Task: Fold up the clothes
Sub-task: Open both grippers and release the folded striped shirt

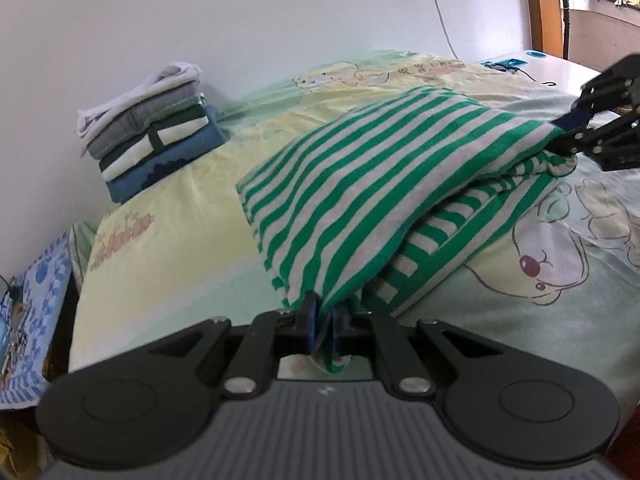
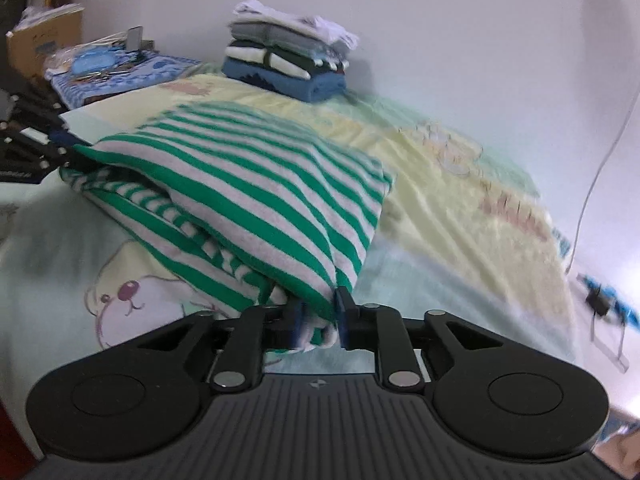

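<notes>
A green-and-white striped garment (image 1: 372, 184) (image 2: 256, 196) lies partly folded on the bed, its top layer lifted over a lower layer. My left gripper (image 1: 325, 320) is shut on one near corner of that layer. My right gripper (image 2: 320, 316) is shut on the other corner, with cloth bunched between its blue pads. Each gripper appears in the other's view: the right gripper (image 1: 568, 130) at the far right, the left gripper (image 2: 60, 140) at the far left. The upper layer hangs taut between the two.
A stack of folded clothes (image 1: 152, 120) (image 2: 288, 56) sits by the wall at the bed's far side. The bed sheet (image 1: 168, 216) has cartoon prints. A cluttered side table (image 2: 104, 68) stands past the bed. A white cable (image 2: 600, 168) hangs down the wall.
</notes>
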Tool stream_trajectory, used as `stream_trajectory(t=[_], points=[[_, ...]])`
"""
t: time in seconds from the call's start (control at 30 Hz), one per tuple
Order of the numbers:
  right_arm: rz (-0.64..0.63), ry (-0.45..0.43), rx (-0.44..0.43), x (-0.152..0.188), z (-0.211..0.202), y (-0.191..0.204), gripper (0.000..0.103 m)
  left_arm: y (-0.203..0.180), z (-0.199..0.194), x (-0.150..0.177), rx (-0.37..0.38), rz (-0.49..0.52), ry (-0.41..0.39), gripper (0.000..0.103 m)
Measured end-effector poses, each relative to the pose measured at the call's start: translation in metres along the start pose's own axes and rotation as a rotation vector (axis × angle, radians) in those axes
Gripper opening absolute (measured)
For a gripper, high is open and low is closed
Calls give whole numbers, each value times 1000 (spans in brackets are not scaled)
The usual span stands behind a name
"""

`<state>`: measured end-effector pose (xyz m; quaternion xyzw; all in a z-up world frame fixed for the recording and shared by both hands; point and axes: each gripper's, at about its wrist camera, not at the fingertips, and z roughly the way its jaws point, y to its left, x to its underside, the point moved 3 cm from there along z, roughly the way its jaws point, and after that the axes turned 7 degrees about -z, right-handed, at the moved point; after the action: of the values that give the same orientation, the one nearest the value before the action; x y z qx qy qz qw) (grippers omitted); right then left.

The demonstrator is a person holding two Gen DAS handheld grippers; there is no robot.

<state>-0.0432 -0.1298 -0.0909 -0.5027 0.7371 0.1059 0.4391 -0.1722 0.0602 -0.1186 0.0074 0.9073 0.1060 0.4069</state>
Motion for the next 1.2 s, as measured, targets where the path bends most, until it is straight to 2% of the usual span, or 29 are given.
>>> stream_trajectory(t=[0.03, 0.07, 0.17, 0.23, 0.33, 0.37, 0.43, 0.53, 0.6, 0.63, 0.73, 0.83, 0.93, 1.0, 1.03, 1.07, 1.2], points=[[16, -14, -10, -3, -8, -4, 37, 1, -3, -2, 0, 15, 1, 10], [32, -28, -19, -6, -17, -8, 37, 2, -8, -4, 7, 23, -1, 17], [94, -78, -31, -12, -38, -19, 35, 8, -32, -12, 55, 13, -21, 23], [148, -85, -28, -14, -40, -24, 35, 10, -48, -20, 83, -1, -46, 33], [187, -13, -40, -9, -22, -22, 33, 9, -55, -40, 110, -29, -99, 34], [188, 21, -40, -7, -15, -18, 32, 6, -49, -46, 122, -38, -103, 35], [189, 56, -17, -1, -8, -13, 32, 1, -37, -58, 142, -53, -111, 42], [291, 75, -12, 7, -6, -16, 37, -2, -9, -65, 155, -76, -99, 45], [375, 87, -43, 11, 0, -19, 29, -2, 7, -63, 183, -113, -63, 42], [403, 91, -62, 11, 5, -18, 9, -2, 13, -60, 199, -121, -43, 38], [478, 46, -116, 2, 4, -13, 6, -6, 23, -47, 224, -99, 12, 38], [427, 62, -112, -4, 11, 2, 7, -8, 31, -34, 230, -66, 43, 38], [376, 94, -91, 2, 18, 6, 7, -11, 35, -29, 231, -40, 41, 39], [336, 103, -106, -2, 7, 1, 11, -13, 33, -28, 224, -12, 36, 39], [315, 107, -113, -4, 1, -1, 17, -14, 33, -28, 223, -2, 34, 39], [286, 103, -110, -8, -7, -6, 25, -13, 33, -28, 226, 3, 34, 39], [168, -12, -59, -30, -29, -18, 31, -10, 33, -27, 236, 23, 31, 43]])
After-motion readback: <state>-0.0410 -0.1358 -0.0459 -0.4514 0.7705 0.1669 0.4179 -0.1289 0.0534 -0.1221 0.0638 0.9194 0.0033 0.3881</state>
